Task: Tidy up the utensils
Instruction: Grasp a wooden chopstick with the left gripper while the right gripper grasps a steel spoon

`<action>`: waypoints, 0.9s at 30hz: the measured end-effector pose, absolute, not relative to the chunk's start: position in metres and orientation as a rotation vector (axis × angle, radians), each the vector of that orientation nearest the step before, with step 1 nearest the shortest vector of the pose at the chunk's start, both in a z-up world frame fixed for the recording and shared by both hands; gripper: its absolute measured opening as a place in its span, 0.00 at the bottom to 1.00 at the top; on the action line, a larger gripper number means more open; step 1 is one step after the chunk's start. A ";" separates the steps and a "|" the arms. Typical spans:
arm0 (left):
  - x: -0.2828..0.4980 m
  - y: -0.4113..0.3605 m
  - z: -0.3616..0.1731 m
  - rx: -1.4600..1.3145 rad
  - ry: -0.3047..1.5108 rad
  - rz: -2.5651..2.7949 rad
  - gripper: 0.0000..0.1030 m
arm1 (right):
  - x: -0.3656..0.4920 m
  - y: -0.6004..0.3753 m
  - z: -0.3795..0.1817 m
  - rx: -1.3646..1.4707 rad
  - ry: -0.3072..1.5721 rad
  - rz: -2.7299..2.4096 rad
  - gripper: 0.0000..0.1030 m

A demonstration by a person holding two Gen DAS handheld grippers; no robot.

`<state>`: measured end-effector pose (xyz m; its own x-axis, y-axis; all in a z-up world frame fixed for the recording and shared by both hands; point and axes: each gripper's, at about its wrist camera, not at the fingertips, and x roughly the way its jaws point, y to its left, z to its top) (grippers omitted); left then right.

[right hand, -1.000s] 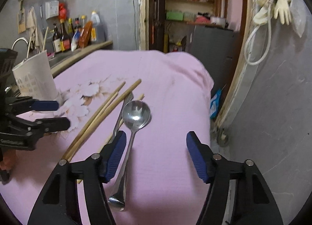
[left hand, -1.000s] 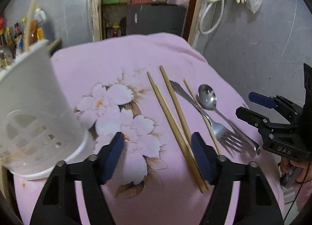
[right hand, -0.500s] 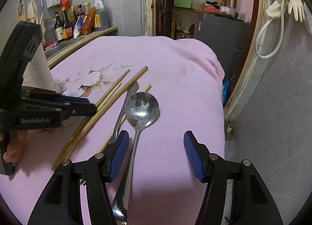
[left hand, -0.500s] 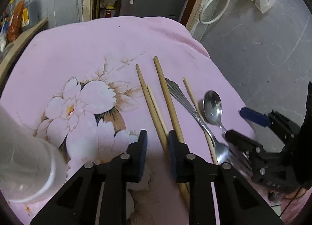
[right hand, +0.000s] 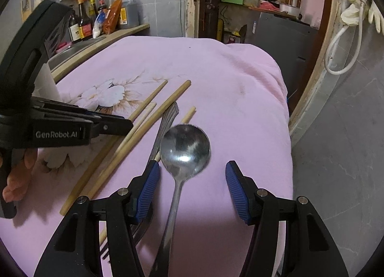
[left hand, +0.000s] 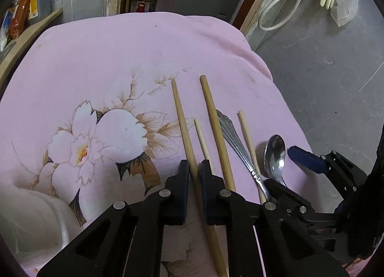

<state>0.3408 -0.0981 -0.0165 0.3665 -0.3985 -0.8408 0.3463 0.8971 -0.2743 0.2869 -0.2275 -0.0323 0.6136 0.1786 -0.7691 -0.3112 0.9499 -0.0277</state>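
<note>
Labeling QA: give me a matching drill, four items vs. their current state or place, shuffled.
Items:
1. left tool
2. right tool
3. fork
4. white utensil holder

States:
A. straddling the spoon handle, pads clear of it
B. lying on the pink cloth between chopsticks
C. closing on a wooden chopstick
D. at the cloth's left edge, nothing between any pads

Pairs: 1-C, 2-A, 3-B, 4-D

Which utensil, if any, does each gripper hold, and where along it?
Left gripper: jaws closing on the leftmost chopstick, near mid-length. Right gripper: nothing; open astride the spoon.
</note>
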 end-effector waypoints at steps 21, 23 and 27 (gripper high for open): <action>0.299 -0.080 -0.007 -0.140 1.008 -0.426 0.04 | 0.265 -0.223 -0.015 -0.174 0.699 0.271 0.39; 0.285 -0.074 0.001 -0.149 0.949 -0.436 0.04 | 0.254 -0.219 -0.010 -0.200 0.635 0.260 0.39; 0.255 -0.063 0.022 -0.184 0.785 -0.456 0.04 | 0.234 -0.212 0.001 -0.248 0.508 0.241 0.39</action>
<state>0.2546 -0.0632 0.0220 0.6165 -0.4606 -0.6386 0.3261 0.8876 -0.3254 0.2345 -0.2116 0.0006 0.8469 0.1654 -0.5054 -0.2872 0.9421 -0.1729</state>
